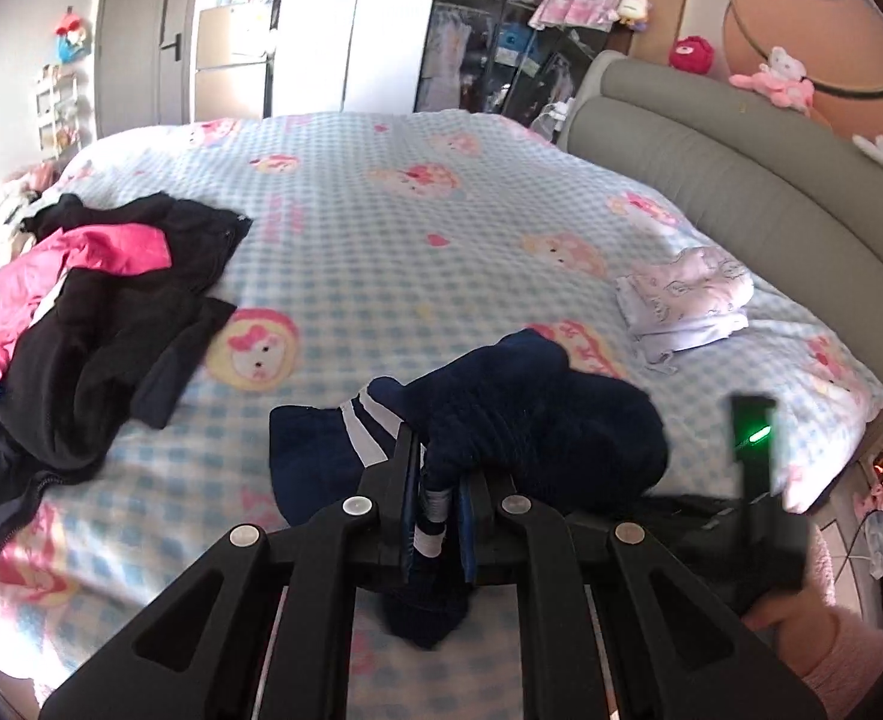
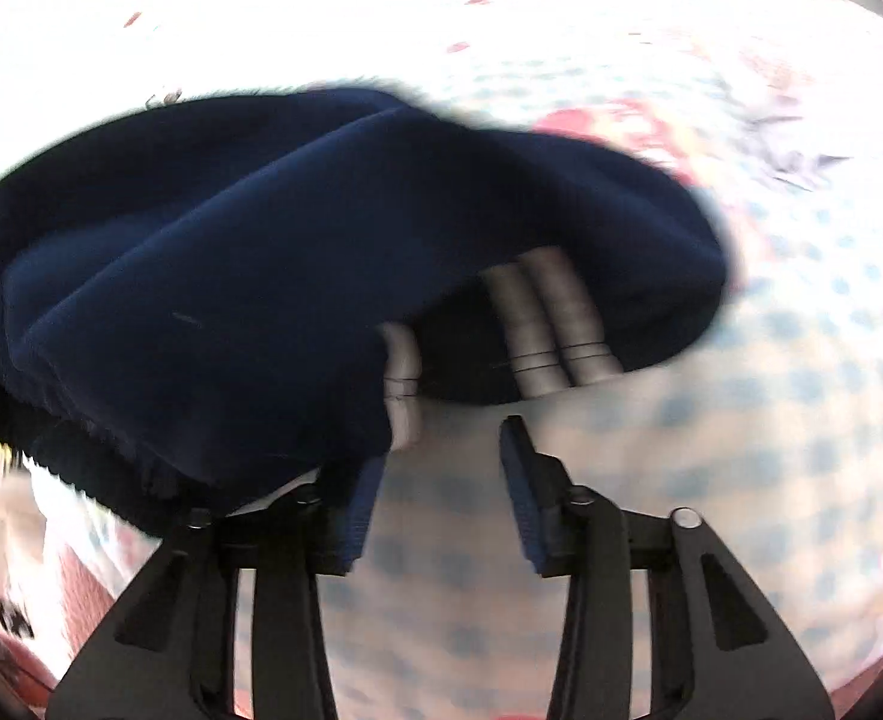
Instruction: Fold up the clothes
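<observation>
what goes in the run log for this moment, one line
step: folding | left gripper: shut on navy garment | right gripper: open, beside it | bed: dark pile, folded white item

The navy garment (image 1: 537,414) is soft matt knit cloth, ribbed toward 7 o'clock in the right wrist view, with smooth white stripes. The left gripper (image 1: 435,516) is matt black plastic with shiny metal rivets; the right gripper (image 2: 441,480) has ridged blue pads (image 2: 522,480). The checked blanket (image 1: 381,228) looks fleecy, and the grey headboard (image 1: 741,180) at 2 o'clock smooth, faintly sheened upholstery.
</observation>
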